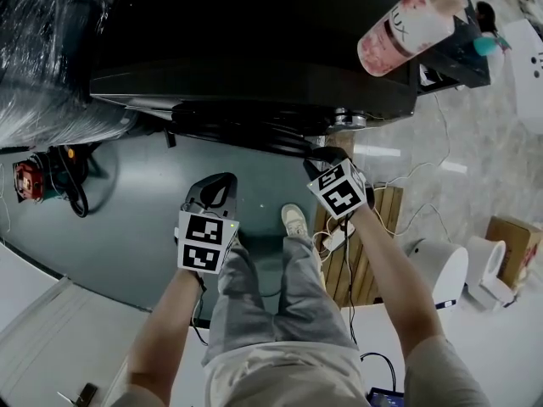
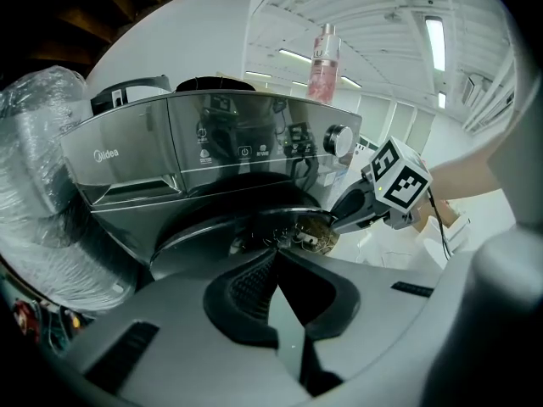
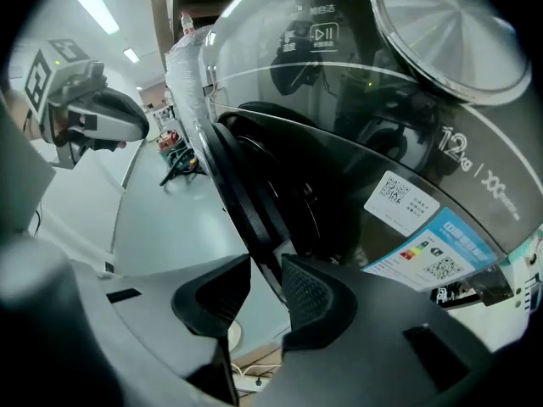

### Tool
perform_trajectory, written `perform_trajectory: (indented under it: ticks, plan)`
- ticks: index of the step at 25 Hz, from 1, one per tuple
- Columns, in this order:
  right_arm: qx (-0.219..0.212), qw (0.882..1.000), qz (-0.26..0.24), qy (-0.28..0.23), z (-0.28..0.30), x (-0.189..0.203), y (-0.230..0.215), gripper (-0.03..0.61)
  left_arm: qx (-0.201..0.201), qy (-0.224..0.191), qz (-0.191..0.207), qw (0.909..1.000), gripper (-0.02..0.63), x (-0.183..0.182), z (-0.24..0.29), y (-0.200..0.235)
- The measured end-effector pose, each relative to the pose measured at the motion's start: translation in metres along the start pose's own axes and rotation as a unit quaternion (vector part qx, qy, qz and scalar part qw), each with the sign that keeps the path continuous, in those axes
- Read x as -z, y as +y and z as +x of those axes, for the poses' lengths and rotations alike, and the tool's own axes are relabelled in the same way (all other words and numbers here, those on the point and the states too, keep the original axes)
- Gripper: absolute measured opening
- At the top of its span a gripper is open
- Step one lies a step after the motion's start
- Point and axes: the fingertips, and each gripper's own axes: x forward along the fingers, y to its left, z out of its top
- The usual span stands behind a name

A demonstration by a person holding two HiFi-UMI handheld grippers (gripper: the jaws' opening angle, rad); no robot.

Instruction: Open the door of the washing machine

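The dark washing machine (image 1: 254, 66) stands in front of me, its control panel (image 2: 221, 147) showing in the left gripper view. Its round door (image 2: 229, 227) bulges out below the panel. My right gripper (image 1: 327, 155) reaches the door's right edge, also seen from the left gripper view (image 2: 348, 214). In the right gripper view the door rim (image 3: 246, 202) runs down between the right gripper's (image 3: 265, 291) jaws, close to the right-hand pad (image 3: 310, 299), with a gap at the other pad. My left gripper (image 1: 212, 189) hangs in front of the door, its jaws (image 2: 276, 265) together and holding nothing.
A pink bottle (image 1: 403, 28) stands on top of the machine. A plastic-wrapped appliance (image 1: 42, 58) sits to the left. A red tool and cables (image 1: 30, 181) lie on the floor at left. A wooden board (image 1: 365, 244), a white device (image 1: 441, 270) and a cardboard box (image 1: 513, 244) lie at right.
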Motion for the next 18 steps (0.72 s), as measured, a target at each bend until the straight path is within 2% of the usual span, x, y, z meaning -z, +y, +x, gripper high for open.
perform_trajectory:
  ticks: [9, 18]
  plan:
    - [-0.003, 1.0, 0.014, 0.017, -0.006, 0.025, 0.061, 0.121, 0.004, 0.019, -0.022, 0.9996, 0.02, 0.052, -0.021, -0.013]
    - [-0.004, 0.998, 0.06, 0.029, -0.005, 0.044, 0.134, 0.112, -0.01, 0.037, -0.025, 0.9989, 0.02, 0.111, -0.059, -0.016]
